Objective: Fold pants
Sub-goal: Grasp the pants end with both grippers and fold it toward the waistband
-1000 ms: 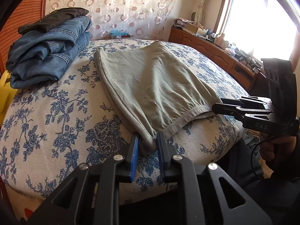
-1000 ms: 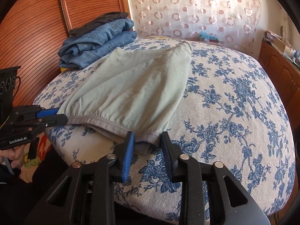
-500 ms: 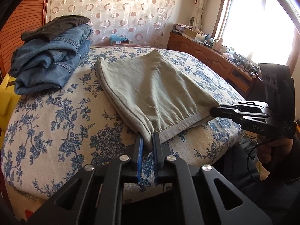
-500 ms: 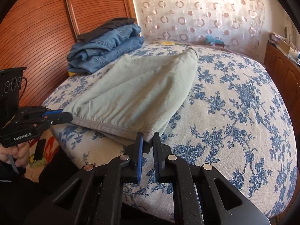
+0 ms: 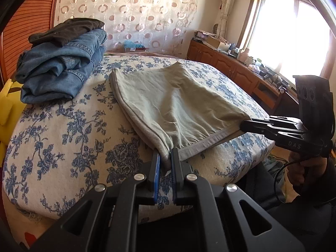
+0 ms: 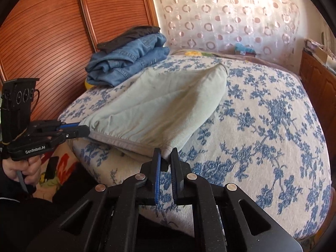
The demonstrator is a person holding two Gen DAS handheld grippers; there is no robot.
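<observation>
Left wrist: left gripper point(image 5: 166, 157) clamps pants point(image 5: 174, 105) waistband corner, frame centre | right gripper point(image 6: 166, 155) apparently pinches opposite corner | pants lifted slightly off bed point(image 5: 63, 138) | jeans stack point(image 5: 61, 71) upper left

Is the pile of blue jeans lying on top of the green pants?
No, the blue jeans sit apart from the green pants, with bare bedspread between them.

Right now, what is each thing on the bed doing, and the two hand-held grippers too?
Green pants: folded over, waistband end lifted at both corners.
Left hand-held gripper: shut on one waistband corner.
Right hand-held gripper: shut on the other corner.
Jeans: folded, stacked at the far corner.
Dark garment: folded, lying on the jeans.
Bed: covered by a flowered sheet.
</observation>
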